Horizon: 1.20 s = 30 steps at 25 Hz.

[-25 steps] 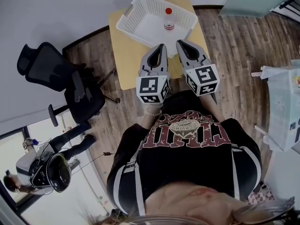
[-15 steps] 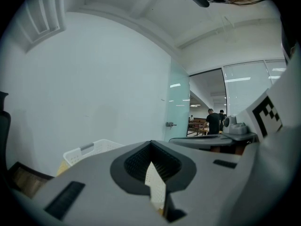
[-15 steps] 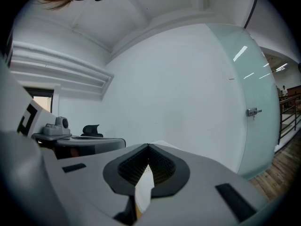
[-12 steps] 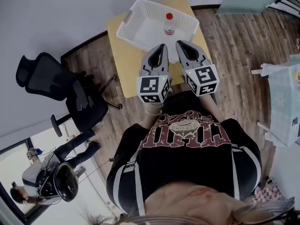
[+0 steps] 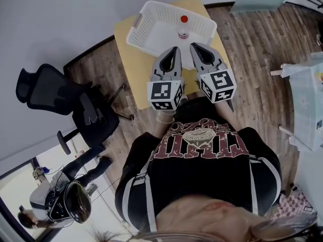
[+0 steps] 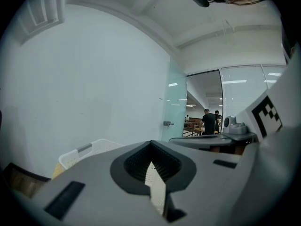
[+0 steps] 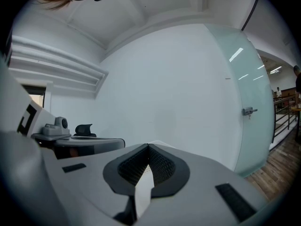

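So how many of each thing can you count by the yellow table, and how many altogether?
White basket: 1
Bottle with a red cap: 1
Table: 1
Office chair: 1
Grippers: 2, the left gripper and the right gripper
Total: 6

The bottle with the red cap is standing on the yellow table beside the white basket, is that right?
Not quite. The head view shows the bottle with the red cap standing inside the white basket, not beside it.
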Each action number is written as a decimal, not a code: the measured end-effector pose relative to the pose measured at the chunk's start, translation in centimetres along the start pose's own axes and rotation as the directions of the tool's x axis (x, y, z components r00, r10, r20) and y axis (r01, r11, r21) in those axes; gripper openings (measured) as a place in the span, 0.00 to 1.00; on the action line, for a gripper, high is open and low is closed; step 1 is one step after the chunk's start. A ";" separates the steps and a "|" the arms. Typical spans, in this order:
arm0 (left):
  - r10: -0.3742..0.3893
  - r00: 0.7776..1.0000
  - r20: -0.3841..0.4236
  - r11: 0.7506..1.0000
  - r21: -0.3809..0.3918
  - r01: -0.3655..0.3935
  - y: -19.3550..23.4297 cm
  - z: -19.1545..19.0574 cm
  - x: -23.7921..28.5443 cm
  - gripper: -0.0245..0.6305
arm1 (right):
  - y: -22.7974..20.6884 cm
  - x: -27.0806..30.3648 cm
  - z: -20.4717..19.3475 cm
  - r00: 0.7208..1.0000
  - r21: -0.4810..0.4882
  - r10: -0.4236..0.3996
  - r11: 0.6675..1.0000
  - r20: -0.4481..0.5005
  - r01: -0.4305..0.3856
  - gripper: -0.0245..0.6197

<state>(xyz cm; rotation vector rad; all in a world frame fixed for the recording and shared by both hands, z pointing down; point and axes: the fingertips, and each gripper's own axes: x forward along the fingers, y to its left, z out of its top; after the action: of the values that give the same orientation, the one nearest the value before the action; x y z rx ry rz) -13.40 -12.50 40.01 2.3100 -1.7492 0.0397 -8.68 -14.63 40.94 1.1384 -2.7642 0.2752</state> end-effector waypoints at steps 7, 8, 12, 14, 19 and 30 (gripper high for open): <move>-0.014 1.000 -0.002 1.000 -0.004 0.014 1.2 -0.1 -0.1 0.11 | 0.5 0.9 -0.2 1.000 0.000 -0.019 1.000 -0.004 0.019 0.07; -0.016 1.000 -0.003 1.000 -0.003 0.016 1.2 -0.2 -0.1 0.11 | 0.4 1.0 -0.3 1.000 0.001 -0.022 1.000 -0.004 0.022 0.07; -0.023 1.000 -0.004 1.000 0.001 0.023 1.2 -0.3 -0.2 0.11 | 0.3 1.0 -0.6 1.000 0.004 -0.031 1.000 -0.001 0.031 0.07; -0.031 1.000 -0.001 1.000 0.000 0.031 1.0 -0.4 -0.2 0.11 | 0.0 0.8 -0.6 0.999 0.005 -0.038 0.999 0.002 0.038 0.07; -0.042 0.999 -0.005 0.999 0.006 0.042 0.6 -0.4 0.1 0.11 | -0.8 0.4 -0.8 0.998 0.014 -0.059 0.998 -0.003 0.059 0.07; -0.001 1.000 -0.008 1.000 -0.002 0.001 0.5 -0.6 1.4 0.11 | -2.4 1.2 -0.7 0.999 0.009 -0.031 0.999 -0.013 0.031 0.07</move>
<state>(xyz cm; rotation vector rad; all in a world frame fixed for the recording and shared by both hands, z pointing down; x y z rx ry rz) -13.38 -13.85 40.86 2.3068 -1.7436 0.0469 -7.76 -16.94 42.15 1.1762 -2.7350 0.2909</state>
